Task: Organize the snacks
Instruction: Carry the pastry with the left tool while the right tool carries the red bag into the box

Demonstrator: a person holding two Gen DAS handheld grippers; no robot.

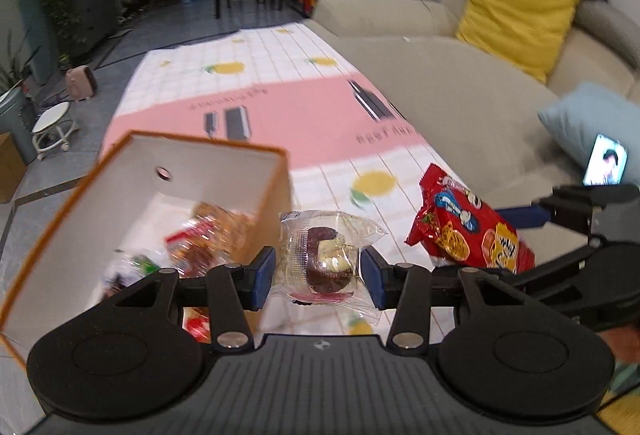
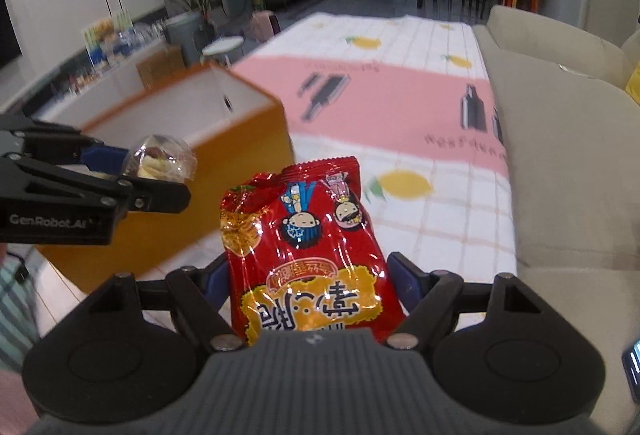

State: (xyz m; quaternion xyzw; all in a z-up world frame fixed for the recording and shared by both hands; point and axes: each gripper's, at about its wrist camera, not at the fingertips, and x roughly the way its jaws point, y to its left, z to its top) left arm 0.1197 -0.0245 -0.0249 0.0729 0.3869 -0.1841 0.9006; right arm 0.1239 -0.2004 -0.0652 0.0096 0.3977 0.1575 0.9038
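My left gripper (image 1: 318, 271) is shut on a clear-wrapped cake (image 1: 328, 255) with a dark chocolate base, held above the tablecloth just right of the orange box (image 1: 80, 203). The same cake (image 2: 160, 159) shows in the right wrist view, pinched in the left gripper (image 2: 160, 171) in front of the orange box (image 2: 240, 139). My right gripper (image 2: 312, 279) is shut on a red snack bag (image 2: 308, 255) with cartoon figures, lifted off the table. In the left wrist view that red bag (image 1: 464, 227) hangs at the right. Several wrapped snacks (image 1: 200, 243) lie inside the box.
A checked cloth with a pink band and lemon prints (image 1: 304, 115) covers the table. A beige sofa (image 1: 460, 95) with a yellow cushion (image 1: 516, 11) and a blue cushion (image 1: 592, 119) runs along the right. A phone (image 1: 606, 165) lies on the sofa. A white stool (image 1: 52, 127) stands on the floor at left.
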